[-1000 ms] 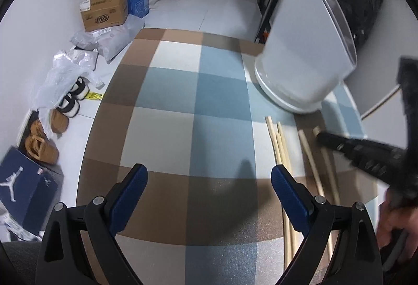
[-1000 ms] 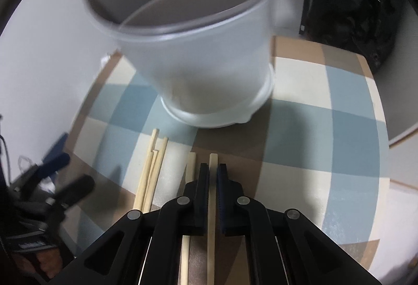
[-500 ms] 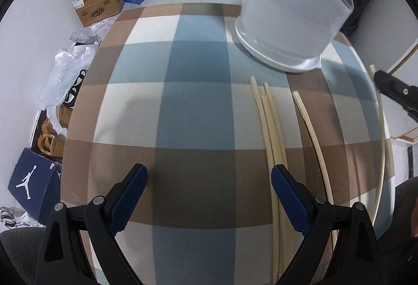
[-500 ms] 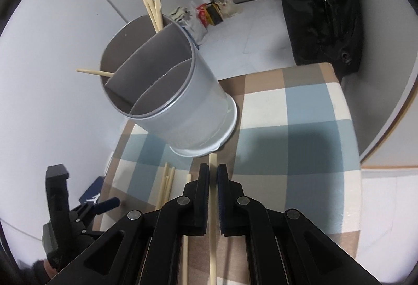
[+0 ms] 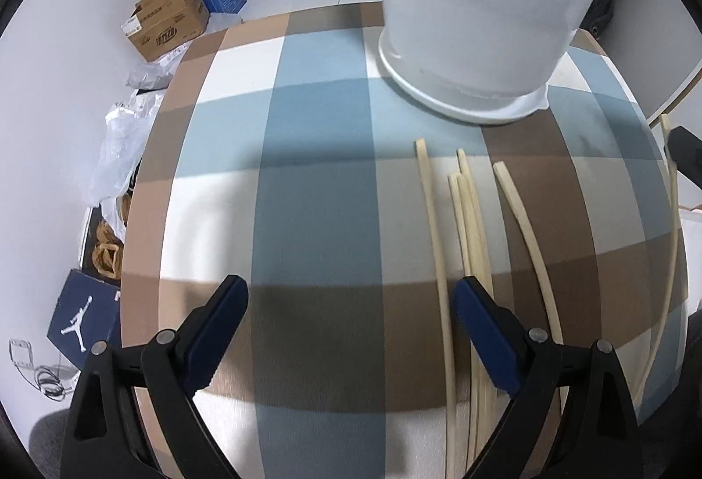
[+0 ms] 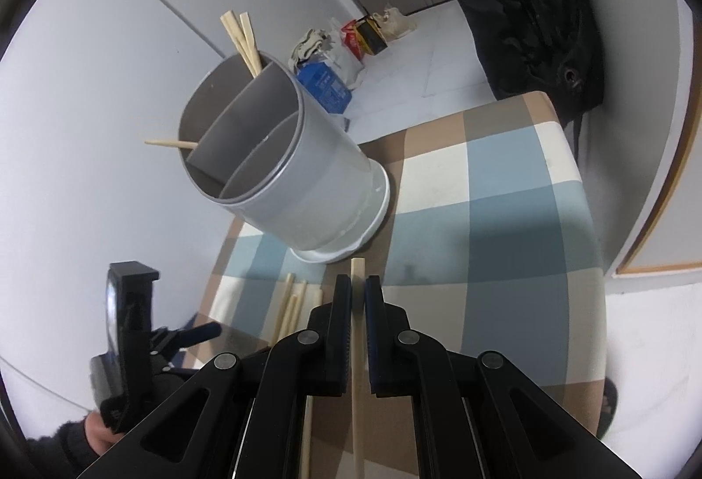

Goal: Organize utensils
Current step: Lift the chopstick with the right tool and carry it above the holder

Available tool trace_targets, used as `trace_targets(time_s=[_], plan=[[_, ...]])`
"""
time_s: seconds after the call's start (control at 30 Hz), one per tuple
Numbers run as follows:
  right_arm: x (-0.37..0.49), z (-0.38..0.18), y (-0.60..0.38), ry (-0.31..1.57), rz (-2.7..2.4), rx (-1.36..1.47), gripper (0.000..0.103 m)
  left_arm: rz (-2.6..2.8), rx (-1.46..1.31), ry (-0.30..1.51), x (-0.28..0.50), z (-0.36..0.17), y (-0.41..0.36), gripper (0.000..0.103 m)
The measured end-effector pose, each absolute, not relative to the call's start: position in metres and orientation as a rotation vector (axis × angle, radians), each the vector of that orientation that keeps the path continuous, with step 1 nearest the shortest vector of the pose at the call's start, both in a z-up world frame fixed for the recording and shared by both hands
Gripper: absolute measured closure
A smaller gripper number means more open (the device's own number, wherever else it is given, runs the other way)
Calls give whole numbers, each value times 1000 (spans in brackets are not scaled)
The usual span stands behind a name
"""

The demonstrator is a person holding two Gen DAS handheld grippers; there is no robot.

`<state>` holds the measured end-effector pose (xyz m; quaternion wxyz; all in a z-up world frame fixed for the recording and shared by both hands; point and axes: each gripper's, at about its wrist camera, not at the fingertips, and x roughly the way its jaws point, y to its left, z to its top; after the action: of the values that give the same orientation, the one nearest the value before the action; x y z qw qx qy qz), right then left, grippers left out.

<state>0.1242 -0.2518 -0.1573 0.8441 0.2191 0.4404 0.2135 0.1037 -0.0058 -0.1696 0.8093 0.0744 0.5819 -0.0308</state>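
Surface (image 5: 316,189) checked in blue, brown and white; chopsticks (image 5: 469,224) pale cream; utensil holder (image 6: 307,171) grey, white base; left hand-held gripper (image 5: 351,329) black, blue pads; cardboard box (image 5: 169,22) brown.

The table (image 5: 316,215) is viewed steeply from close above by the left wrist camera; a shallower, forward-facing view is given from the right. The holder (image 5: 478,9) and loose chopsticks (image 6: 291,305) are shared.

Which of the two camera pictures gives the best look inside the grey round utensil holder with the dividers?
The right wrist view: the grey round utensil holder shows its open top, inner dividers and wooden chopsticks sticking out. The left wrist view shows only the holder's outer wall and white base, with the top mostly cut off.
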Motion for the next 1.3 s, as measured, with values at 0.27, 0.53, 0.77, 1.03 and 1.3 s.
trace_targets(time_s=[0.27, 0.53, 0.77, 1.03, 1.3], plan=[[123, -152, -257, 908, 465, 500, 98, -97, 168, 1216, 128, -167, -17, 35], [124, -152, -266, 900, 460, 541, 98, -186, 89, 1207, 133, -166, -19, 97], [122, -149, -267, 880, 456, 541, 98, -162, 13, 1153, 125, -154, -11, 101], [111, -135, -266, 814, 445, 523, 98, -150, -9, 995, 101, -112, -9, 101], [97, -98, -256, 720, 452, 491, 98, -171, -18, 903, 94, -85, -1, 102]])
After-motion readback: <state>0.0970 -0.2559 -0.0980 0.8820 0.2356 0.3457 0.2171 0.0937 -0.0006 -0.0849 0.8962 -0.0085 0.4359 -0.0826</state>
